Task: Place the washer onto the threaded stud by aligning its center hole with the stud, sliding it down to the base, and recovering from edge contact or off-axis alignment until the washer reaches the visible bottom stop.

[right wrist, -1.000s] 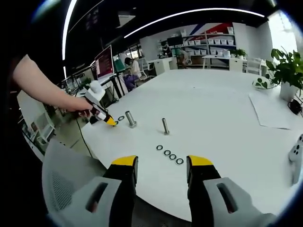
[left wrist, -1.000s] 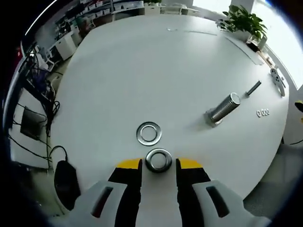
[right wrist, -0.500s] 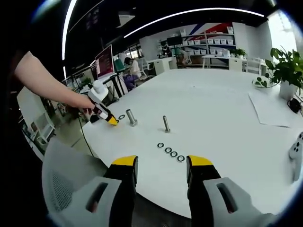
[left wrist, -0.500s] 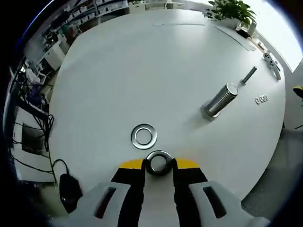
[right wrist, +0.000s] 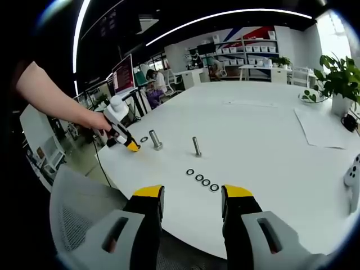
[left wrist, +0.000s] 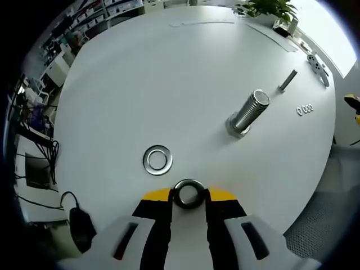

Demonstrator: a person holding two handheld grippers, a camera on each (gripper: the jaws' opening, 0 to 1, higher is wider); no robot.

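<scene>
The left hand-held gripper [left wrist: 188,197], with its yellow-tipped black jaws drawn in close, pinches a thick silver metal ring washer [left wrist: 188,193] between them, near the edge of the round white bench [left wrist: 169,73]. A second, flat silver washer [left wrist: 157,160] lies on the bench just beyond it. Further along stands the large threaded steel stud [left wrist: 246,112], upright on its hexagonal base, well apart from the held washer. Beyond it are a thinner grey bolt [left wrist: 287,80] and a row of small ring washers [left wrist: 304,109] near the far edge.

The right hand-held gripper [right wrist: 191,197] hangs at the bench edge with its jaws spread wide, grasping nothing. In the right gripper view a person's hand [right wrist: 98,121] carries the left hand-held gripper beside the stud.
</scene>
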